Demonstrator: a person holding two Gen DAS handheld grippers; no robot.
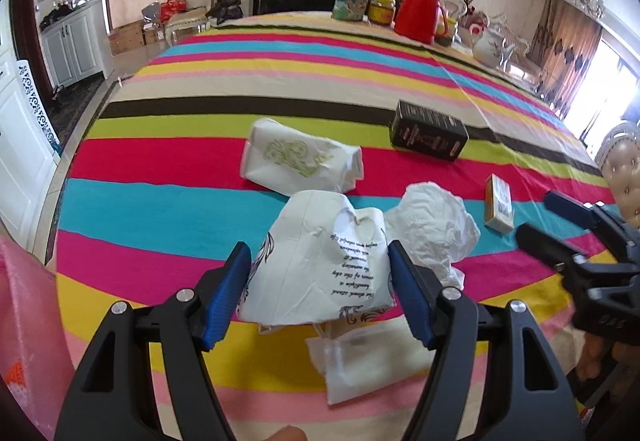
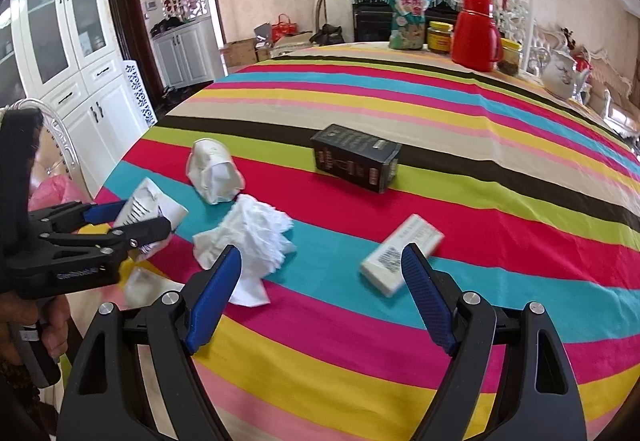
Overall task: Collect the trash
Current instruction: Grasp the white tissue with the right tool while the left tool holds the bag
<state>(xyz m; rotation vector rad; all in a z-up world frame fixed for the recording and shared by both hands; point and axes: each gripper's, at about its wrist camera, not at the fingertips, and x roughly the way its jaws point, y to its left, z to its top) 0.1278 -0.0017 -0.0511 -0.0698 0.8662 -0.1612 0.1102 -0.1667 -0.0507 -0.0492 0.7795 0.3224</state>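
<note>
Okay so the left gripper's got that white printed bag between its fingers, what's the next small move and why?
Probably lift the left gripper slightly to test the grip. Its blue pads sit against both sides of the white printed bag, which appears held, while the crumpled tissue lies close beside it on the striped tablecloth. A short lift should show whether the bag comes away alone.

box [image 2: 356, 158] behind tissue [image 2: 250, 241] (on table [image 2: 480, 201]), pack [image 2: 402, 255] right
</note>
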